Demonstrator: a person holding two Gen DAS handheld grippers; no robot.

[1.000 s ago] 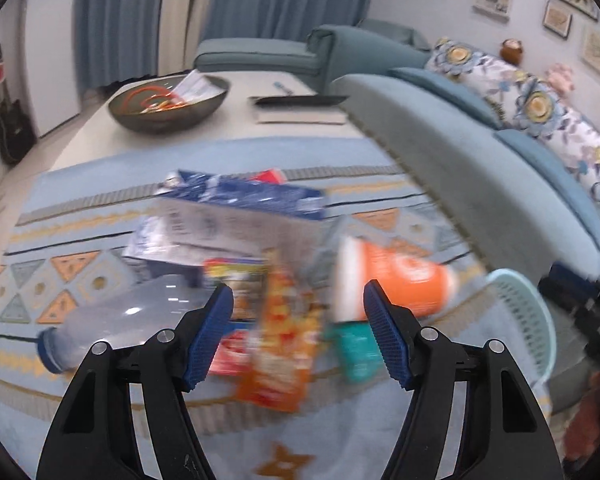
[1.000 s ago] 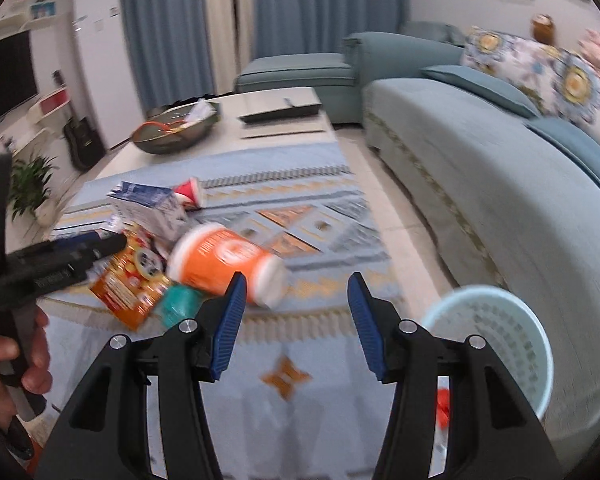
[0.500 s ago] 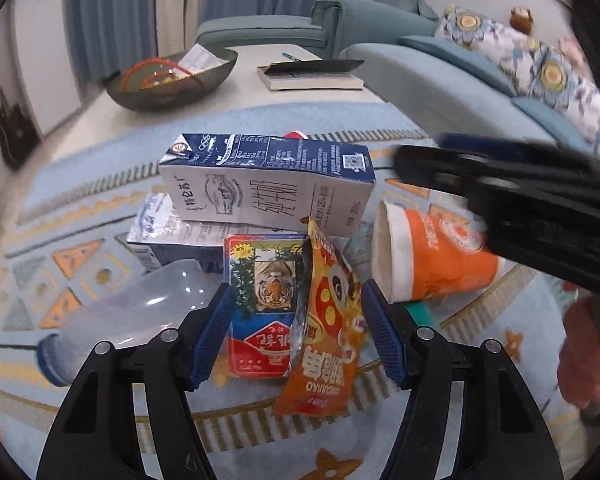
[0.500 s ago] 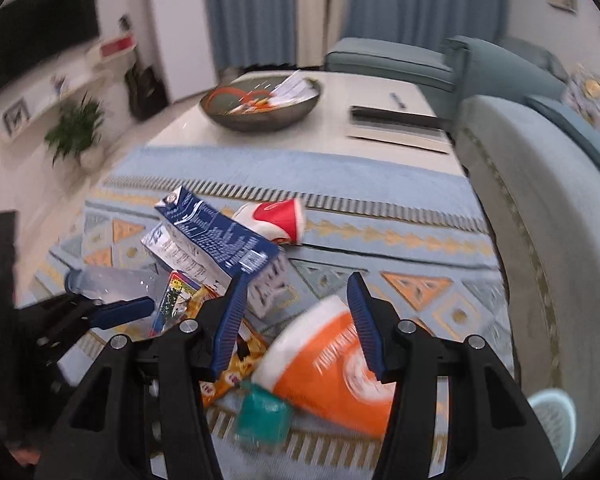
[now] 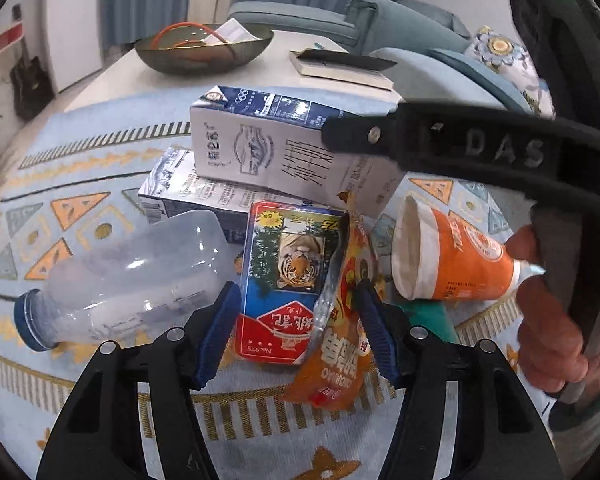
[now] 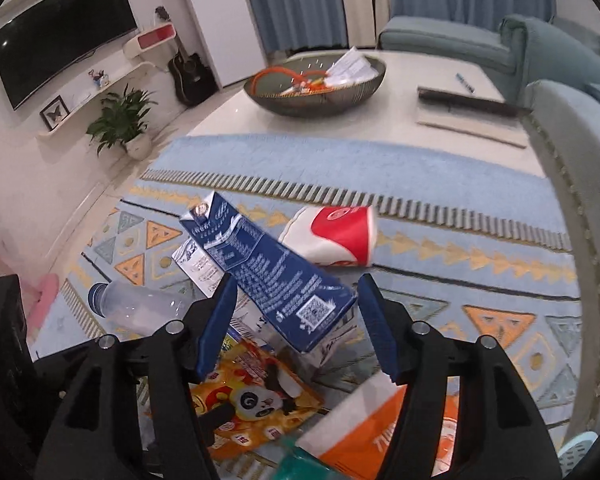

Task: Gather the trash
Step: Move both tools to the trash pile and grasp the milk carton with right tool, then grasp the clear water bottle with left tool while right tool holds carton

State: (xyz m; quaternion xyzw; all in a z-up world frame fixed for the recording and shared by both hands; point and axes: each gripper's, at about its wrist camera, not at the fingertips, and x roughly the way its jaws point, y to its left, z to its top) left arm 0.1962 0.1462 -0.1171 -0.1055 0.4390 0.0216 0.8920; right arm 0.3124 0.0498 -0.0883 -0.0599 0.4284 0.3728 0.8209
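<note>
A trash pile lies on the patterned rug. My left gripper [image 5: 298,332] hangs low over it, jaws closing around a red-and-blue tiger pack [image 5: 288,272] and an orange snack bag [image 5: 340,356]; the pads do not visibly press. A clear bottle [image 5: 140,280] lies to its left, an orange paper cup [image 5: 456,264] to its right. My right gripper [image 6: 296,320] is open and opening, straddling the near end of the blue milk carton [image 6: 272,276] without touching. A red-and-white cup [image 6: 336,236] lies beyond the carton. A second carton [image 5: 188,192] sits underneath.
A low white table [image 6: 400,128] behind the pile carries a dark bowl [image 6: 320,88] and a book [image 6: 468,116]. A teal sofa [image 6: 572,168] runs along the right. A pale blue basket [image 6: 576,456] stands at the lower right. A potted plant [image 6: 120,120] stands at the left wall.
The right gripper swung left from beside the basket to over the milk carton and its jaws widened. The left gripper sank toward the pile and its jaws narrowed.
</note>
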